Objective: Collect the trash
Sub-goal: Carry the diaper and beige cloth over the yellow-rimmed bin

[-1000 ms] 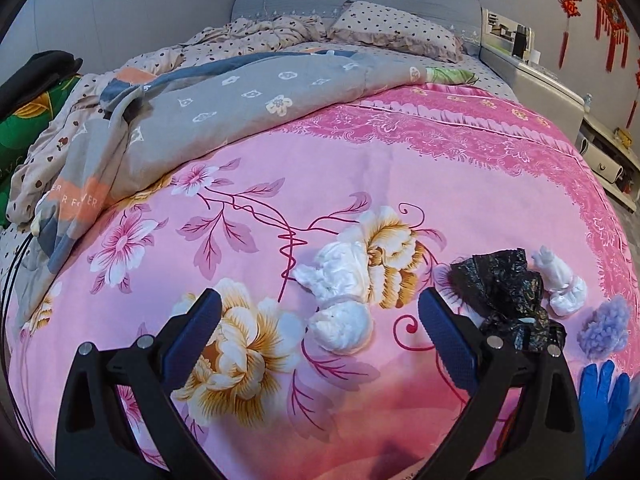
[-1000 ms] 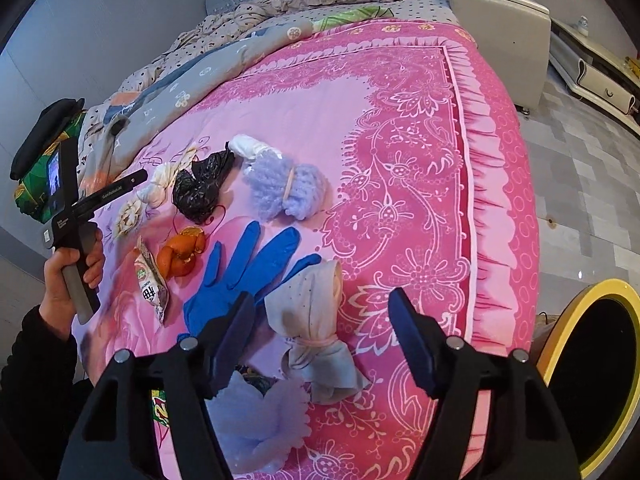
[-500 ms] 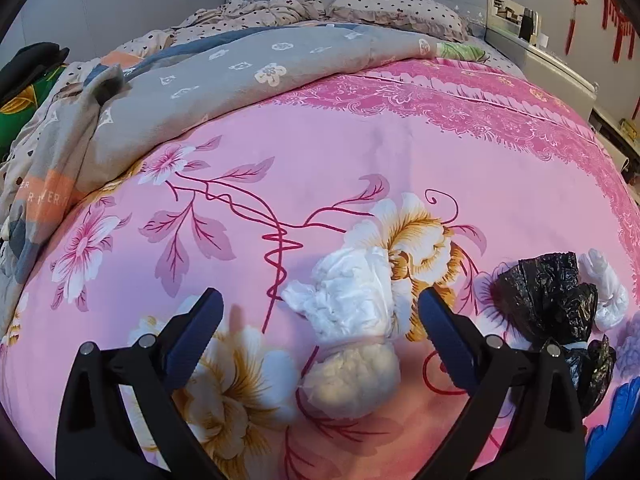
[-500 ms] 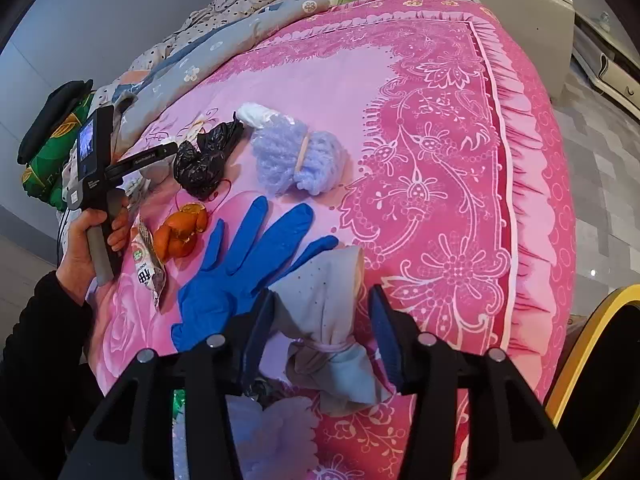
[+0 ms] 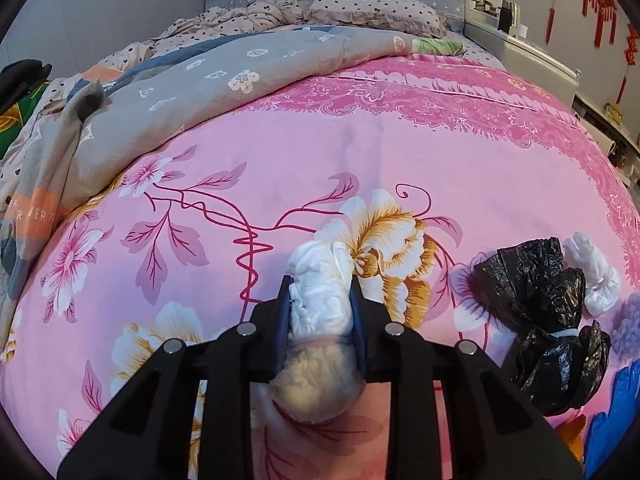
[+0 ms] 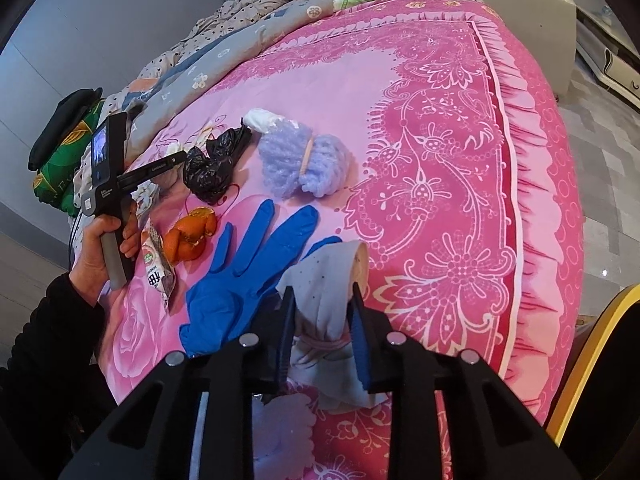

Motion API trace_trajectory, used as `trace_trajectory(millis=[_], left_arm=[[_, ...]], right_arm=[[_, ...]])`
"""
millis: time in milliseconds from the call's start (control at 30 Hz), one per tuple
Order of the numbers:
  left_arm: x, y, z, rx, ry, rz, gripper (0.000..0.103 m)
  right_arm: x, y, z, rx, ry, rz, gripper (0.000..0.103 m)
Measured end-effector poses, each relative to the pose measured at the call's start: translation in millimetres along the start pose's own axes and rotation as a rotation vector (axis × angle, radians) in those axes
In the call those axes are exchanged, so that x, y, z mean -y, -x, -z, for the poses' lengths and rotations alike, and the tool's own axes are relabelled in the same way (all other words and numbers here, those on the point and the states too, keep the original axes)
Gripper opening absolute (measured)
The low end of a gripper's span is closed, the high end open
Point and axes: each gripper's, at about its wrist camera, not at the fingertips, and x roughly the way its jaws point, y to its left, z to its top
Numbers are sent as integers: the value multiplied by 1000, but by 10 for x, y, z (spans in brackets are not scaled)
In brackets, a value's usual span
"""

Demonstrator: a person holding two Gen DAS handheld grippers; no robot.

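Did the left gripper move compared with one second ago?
Yes. The left gripper came forward over the pink bedspread to the white tissue bundle and shut on it.

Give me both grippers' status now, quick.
Left gripper: jaws shut on the white tissue wad.
Right gripper: jaws closing, pads already pressing on the grey cloth bundle.

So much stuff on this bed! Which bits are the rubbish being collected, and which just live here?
Rubbish: white wad, grey bundle, black bag, blue glove, purple fluff, orange peel, snack wrapper.

Just here: pink bedspread, grey quilt, pillow.
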Motion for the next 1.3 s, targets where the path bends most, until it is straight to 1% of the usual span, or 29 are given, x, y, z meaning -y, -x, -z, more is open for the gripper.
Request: trace_trajectory(millis=[167,267,567,667,833,1067,1233,1300], left_arm=[[-95,301,-66,34,43,18,24],[-117,524,-71,55,37,18,24],[-59,1400,-17,140,19,57,24],[18,1725,-13,177,10,89,24],[263,2282,-31,249,-19,130,25],[789,2979,-48,342,-89,194,25],[1243,3410,-13,395,-139,265,25],[1438,3579,15,411,-155,310,25]], right_arm=[[-14,213,-17,58,-2,-12,23],[-43,375,-3,102,-3,-16,23],[-183,898,44,222,7,-56,23],[-223,1103,59,272,11,-61,23],[-255,1477,120,352,16,-70,23],[-180,1971,253,454,12,-66,23],[-30,2302,374,514,-10,-52,23],[65,2448,431,541,-26,-39,23]])
